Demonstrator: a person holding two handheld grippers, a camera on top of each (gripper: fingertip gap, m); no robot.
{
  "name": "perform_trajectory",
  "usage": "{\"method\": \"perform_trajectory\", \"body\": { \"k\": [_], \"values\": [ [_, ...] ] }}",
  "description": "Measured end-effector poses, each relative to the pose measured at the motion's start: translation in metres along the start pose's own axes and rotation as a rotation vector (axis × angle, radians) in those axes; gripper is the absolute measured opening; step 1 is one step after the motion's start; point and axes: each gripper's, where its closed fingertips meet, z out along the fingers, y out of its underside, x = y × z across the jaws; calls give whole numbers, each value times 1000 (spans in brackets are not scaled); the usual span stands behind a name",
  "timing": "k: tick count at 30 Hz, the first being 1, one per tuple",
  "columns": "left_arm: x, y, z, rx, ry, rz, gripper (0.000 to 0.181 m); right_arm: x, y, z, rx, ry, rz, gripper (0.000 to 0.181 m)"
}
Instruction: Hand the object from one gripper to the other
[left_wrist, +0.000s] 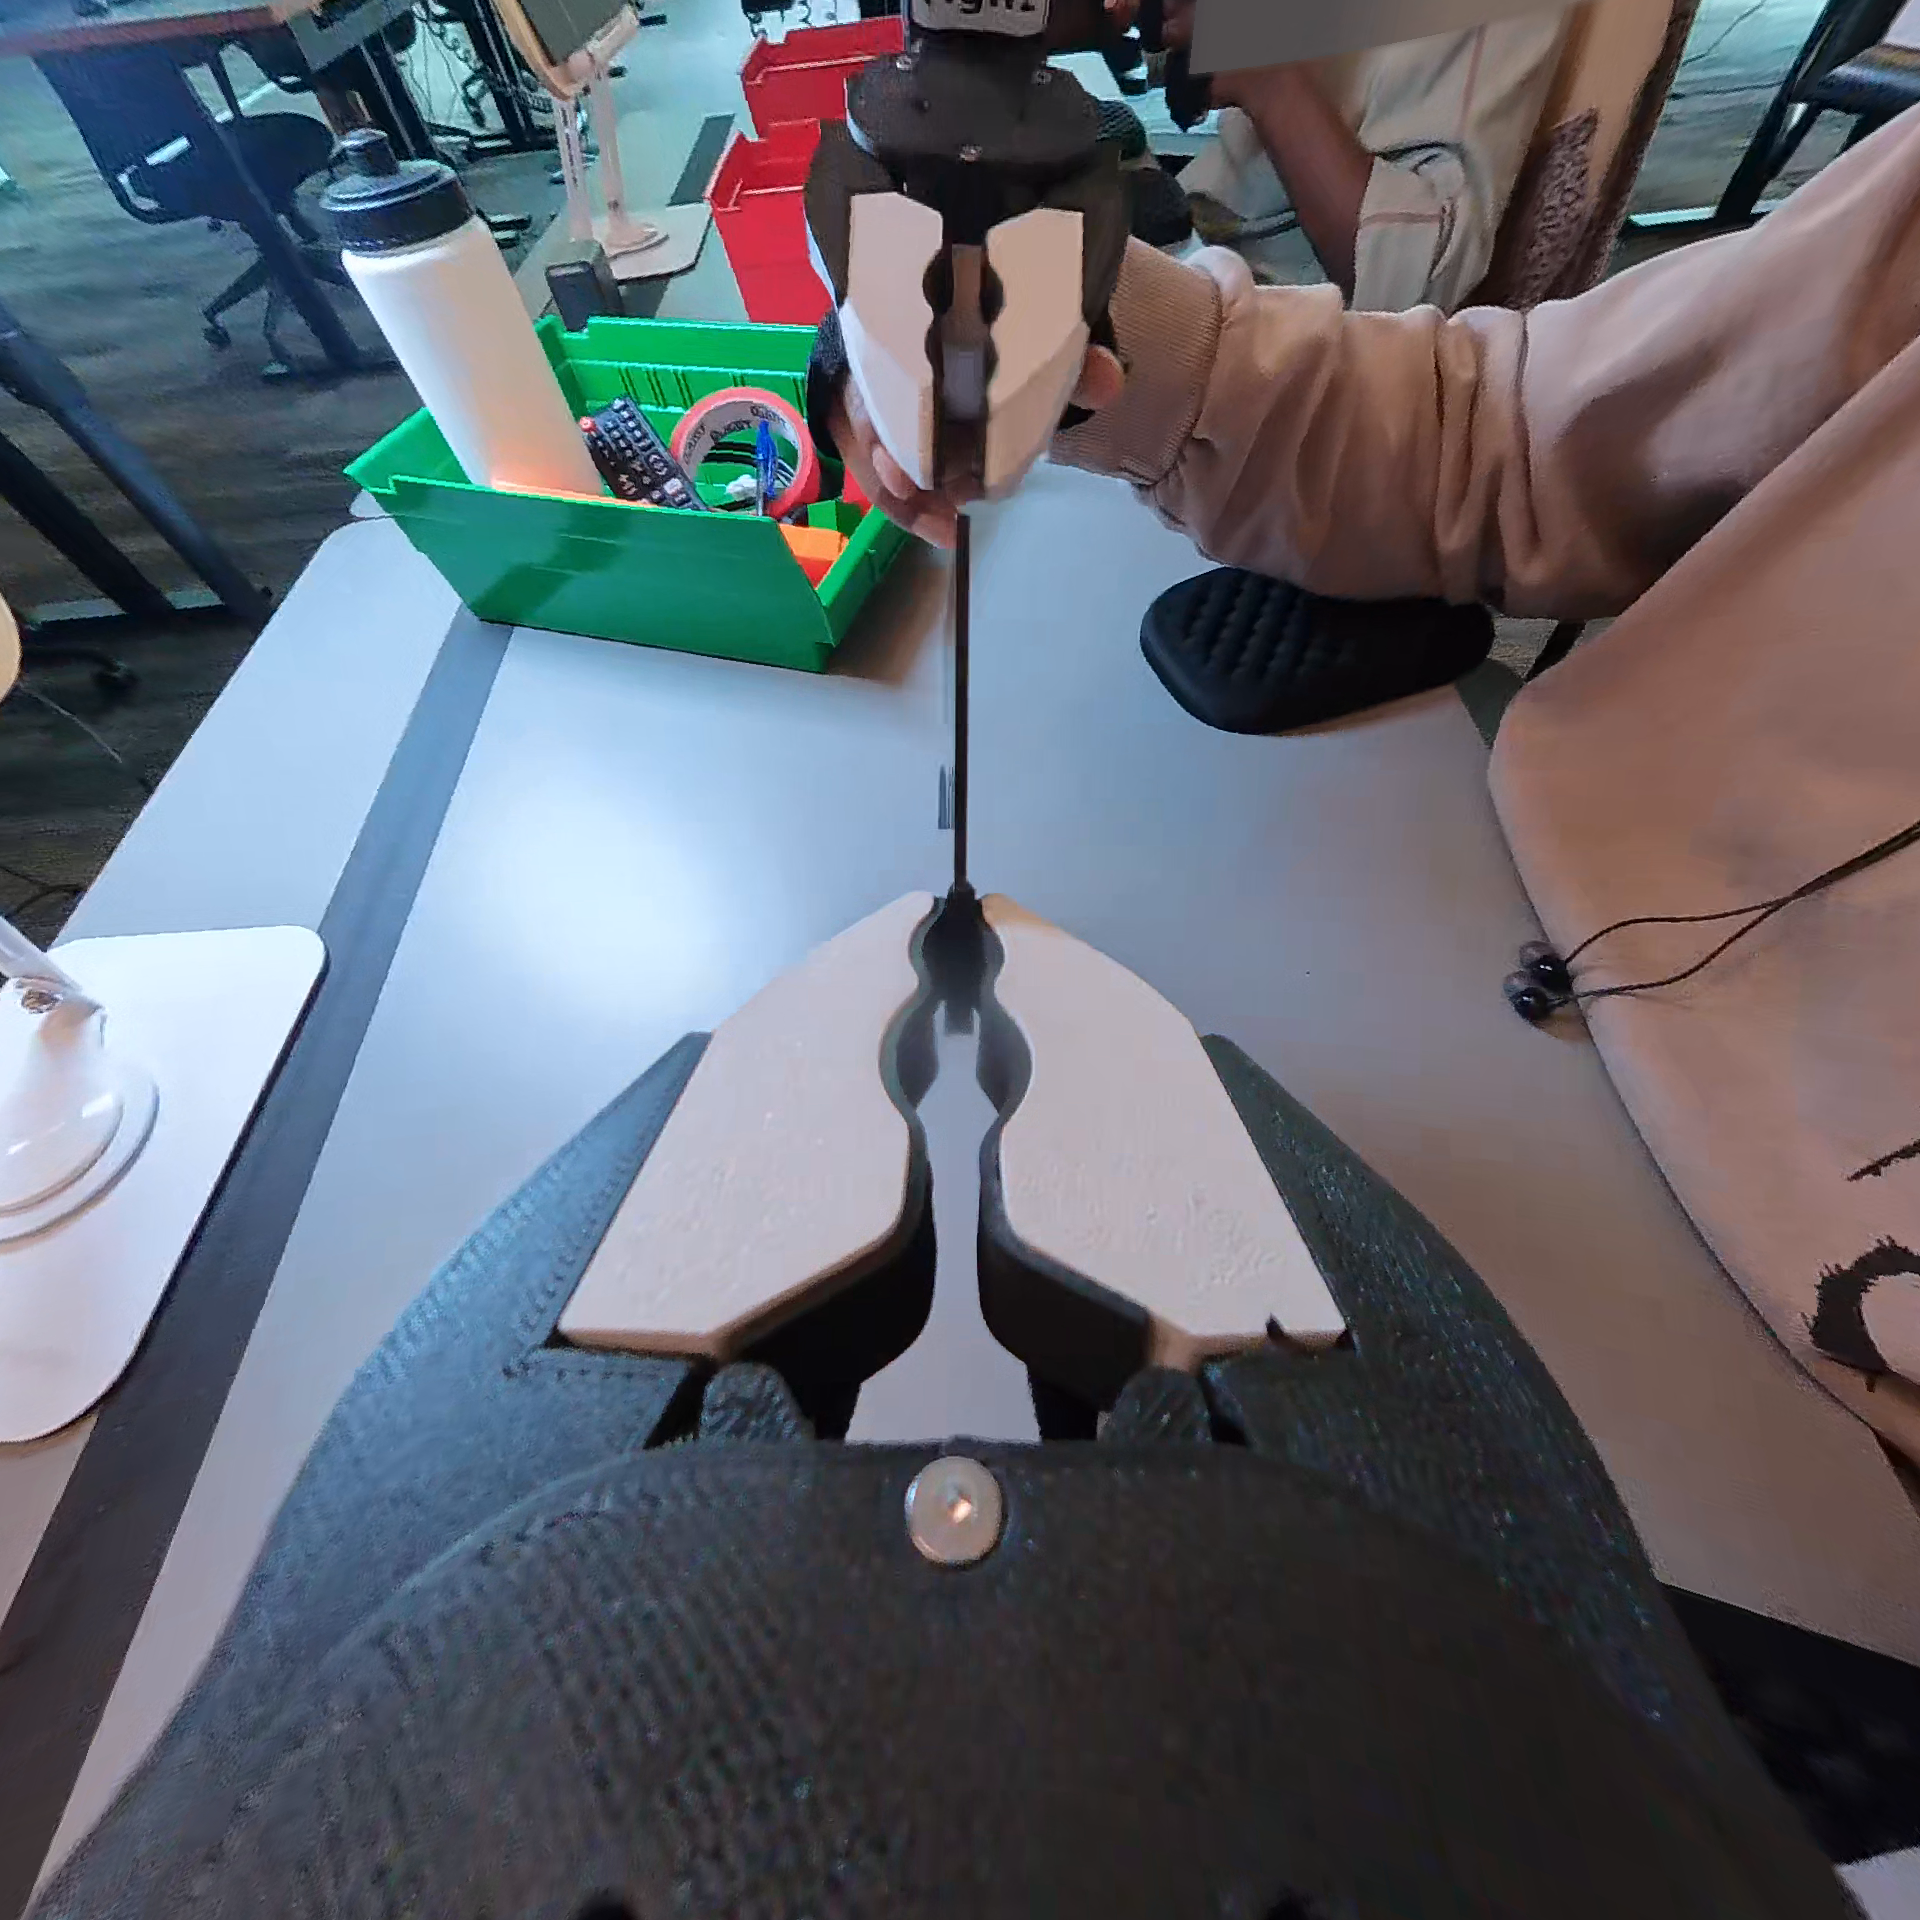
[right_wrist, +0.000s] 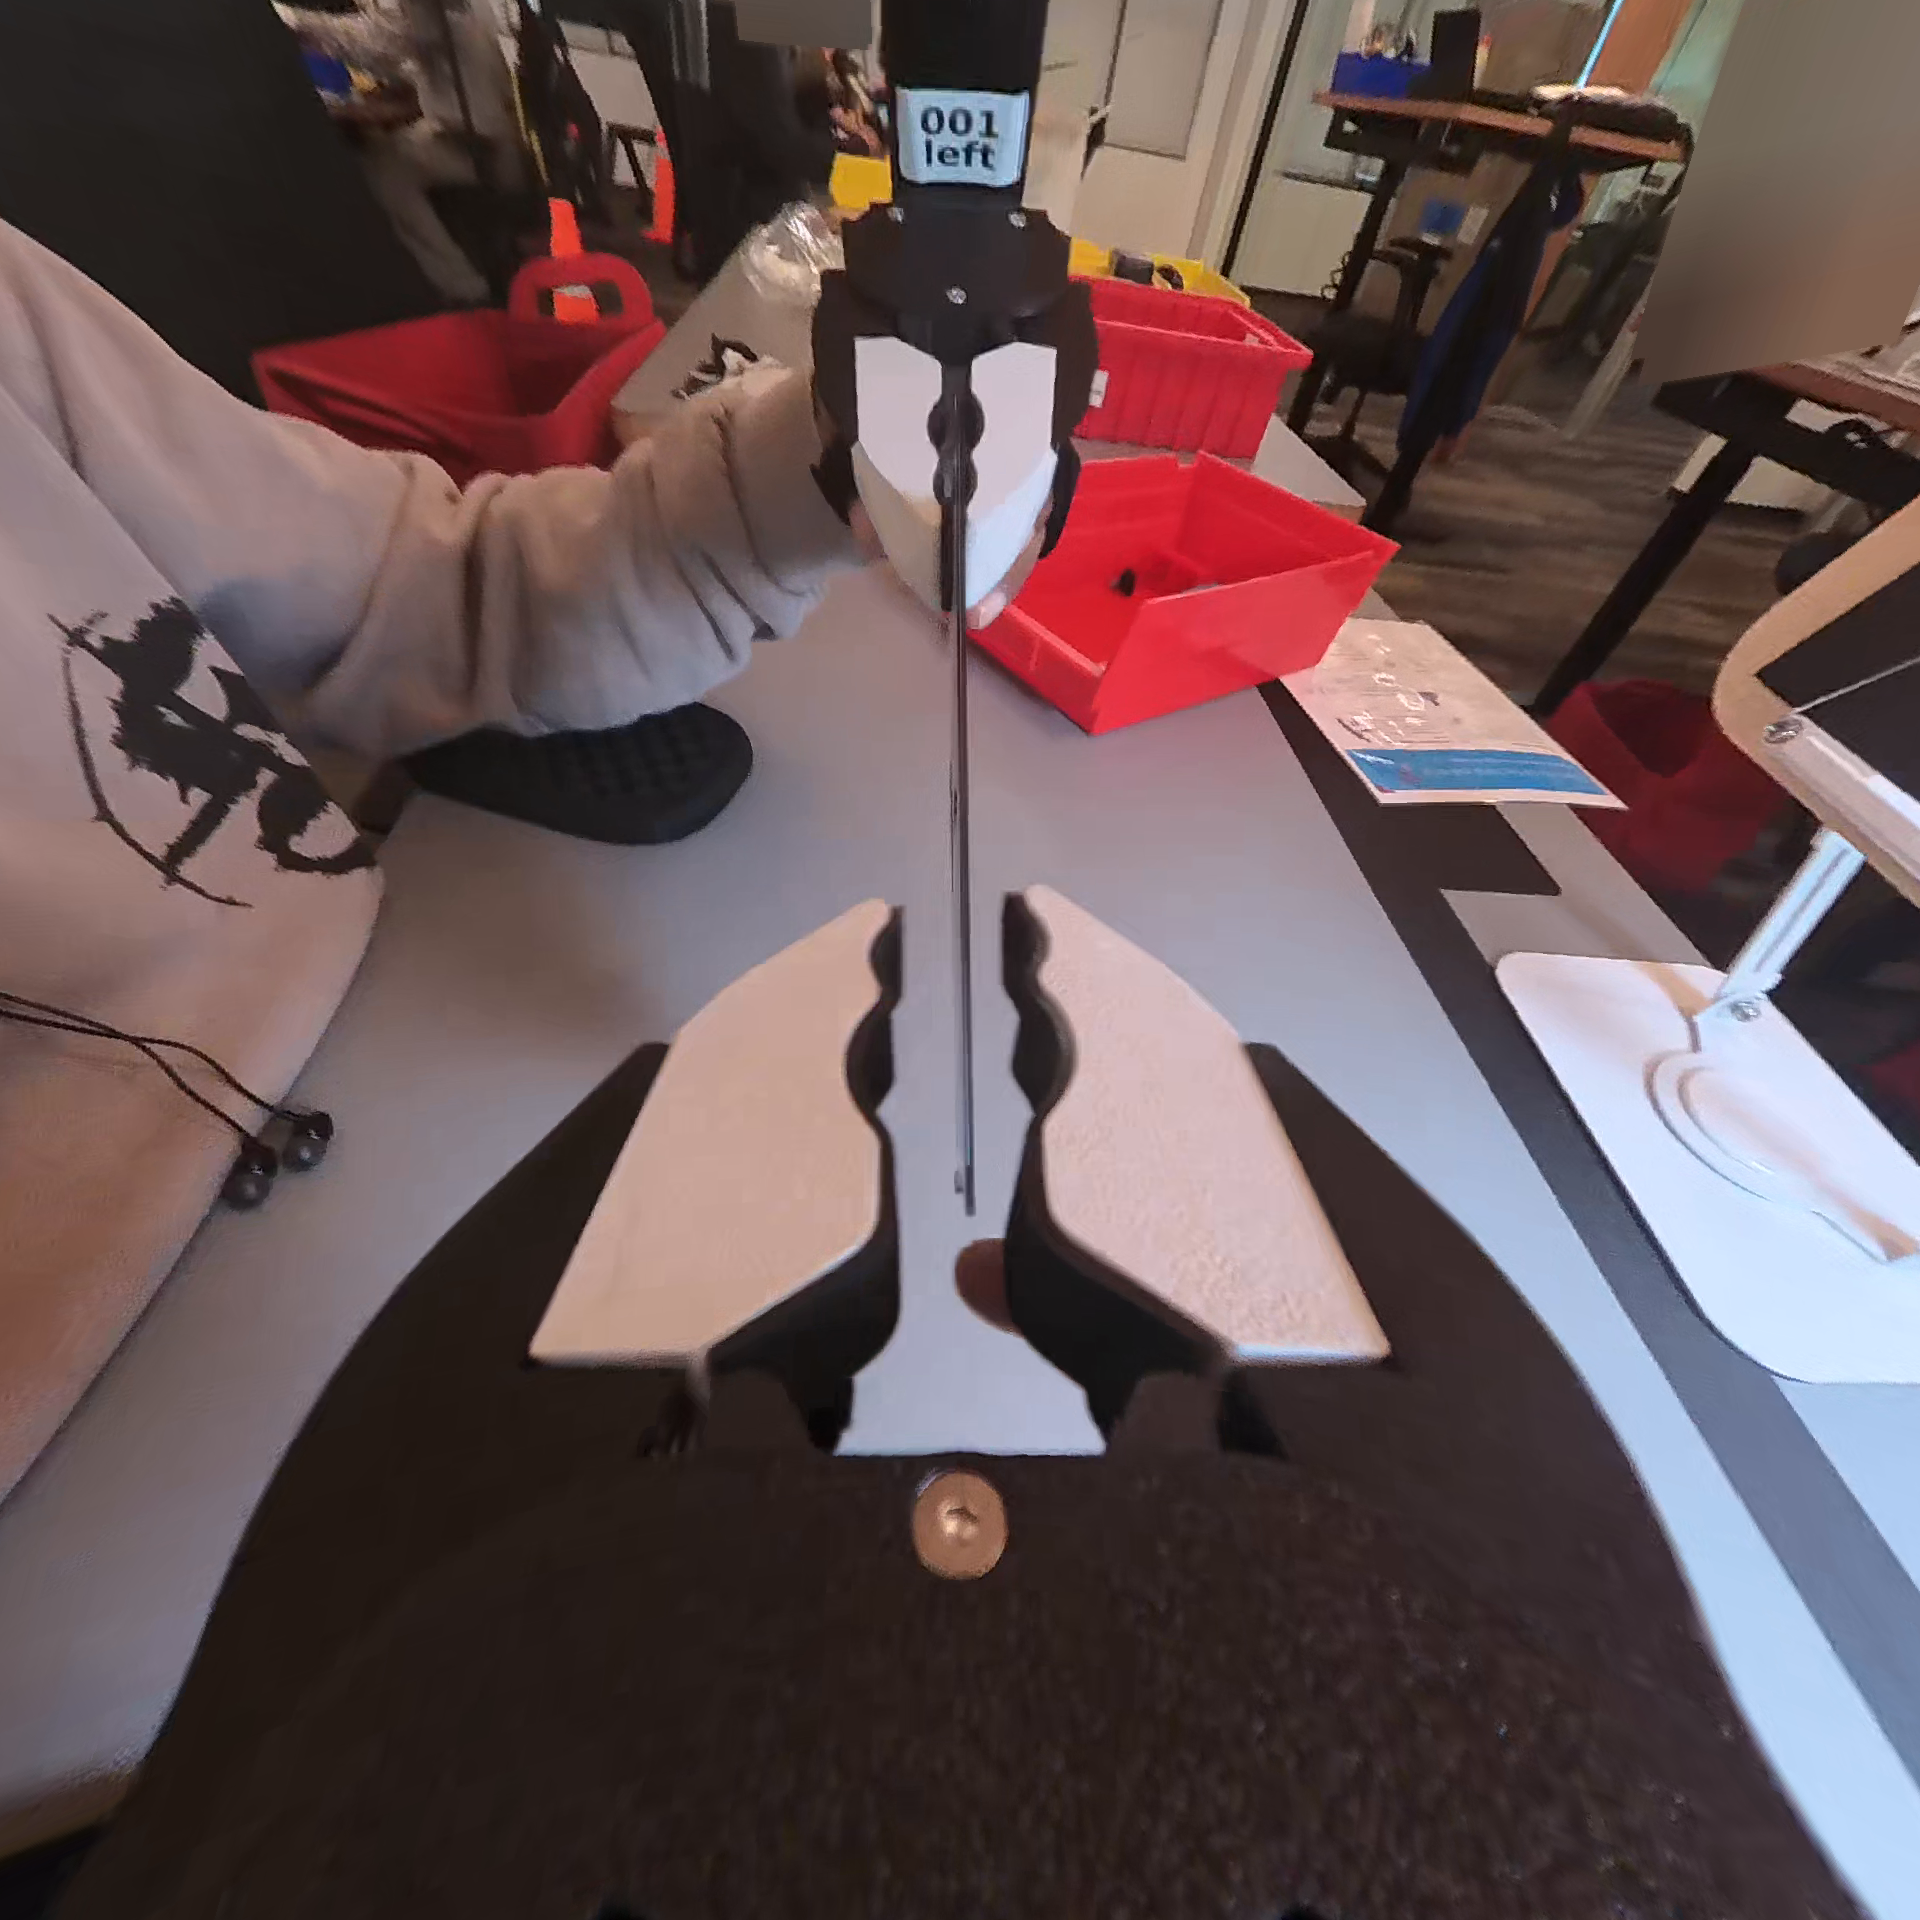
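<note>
Grey desk surface (left_wrist: 623, 883) in an open office carries a green plastic bin (left_wrist: 623, 582) of odds and ends at the far left of the left wrist view, with red bins (right_wrist: 1174, 613) beyond in the right wrist view.

Over the desk, a thin black rod (left_wrist: 959, 707) stretches between the two claws, its long axis running straight from one to the other. The left gripper (left_wrist: 958, 914) has its white fingers pressed together on the near end of the rod, clamping it at their tips. The right gripper (right_wrist: 954, 935) stands with its fingers apart, a clear gap on each side of the rod, whose free end lies deep between them without visibly touching either.

Judging from this, the rod is centred in the right claw's gap, so that claw needs only to close inward, square to the rod's axis, before the left lets go.
</note>
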Motion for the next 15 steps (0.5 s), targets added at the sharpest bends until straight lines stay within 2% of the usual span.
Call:
{"method": "perform_trajectory", "body": {
  "k": [4, 7, 9, 11, 13, 15],
  "values": [
    [-1, -2, -5, 20, -1, 0, 2, -3, 10, 2, -80, -11, 17, 42],
    [-2, -6, -9, 51, -4, -3, 2, 1, 35, 5, -218, 13, 9, 52],
    [-4, -10, -14, 88, -8, -5, 2, 8, 49, 7, -262, 39, 12, 52],
    [-5, -17, -22, 143, -11, -12, 2, 12, 55, 10, -244, 34, 31, 44],
    [-5, -22, -29, 193, -3, -20, 2, 12, 46, 16, -144, 20, 41, 35],
    [-6, -26, -33, 235, 2, -28, 2, 14, 31, 19, -38, 24, 50, 5]
  ]
}}
